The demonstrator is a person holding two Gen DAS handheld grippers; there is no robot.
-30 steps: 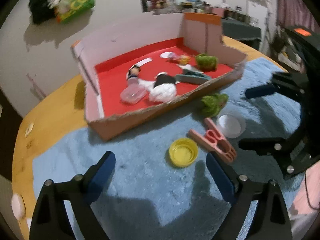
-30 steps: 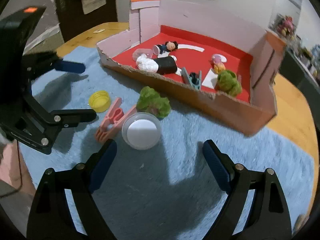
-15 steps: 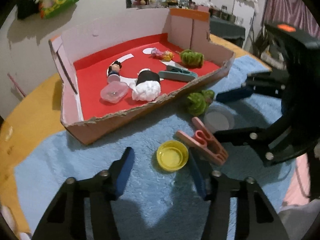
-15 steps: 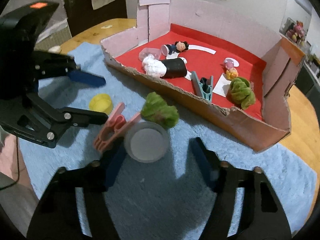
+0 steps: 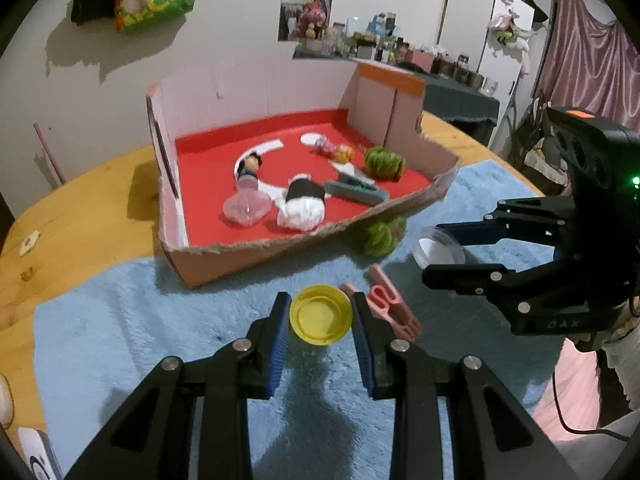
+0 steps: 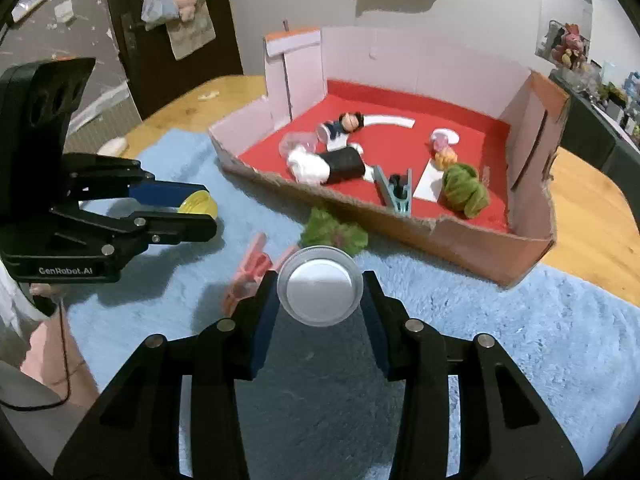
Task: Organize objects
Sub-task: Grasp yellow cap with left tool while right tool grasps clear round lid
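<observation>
While both grips are settling: box (image 5: 400,216) is lying ahead of both jaws
Left gripper (image 5: 320,314): jaws, just closing, are clamping yellow cap (image 5: 321,314)
Right gripper (image 6: 320,292): jaws, just closing, are pinching clear lid (image 6: 320,291)

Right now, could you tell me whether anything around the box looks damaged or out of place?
The cardboard box's near wall is torn ragged and low. A pink clothespin and green leafy toy lie outside it on the blue mat.
</observation>
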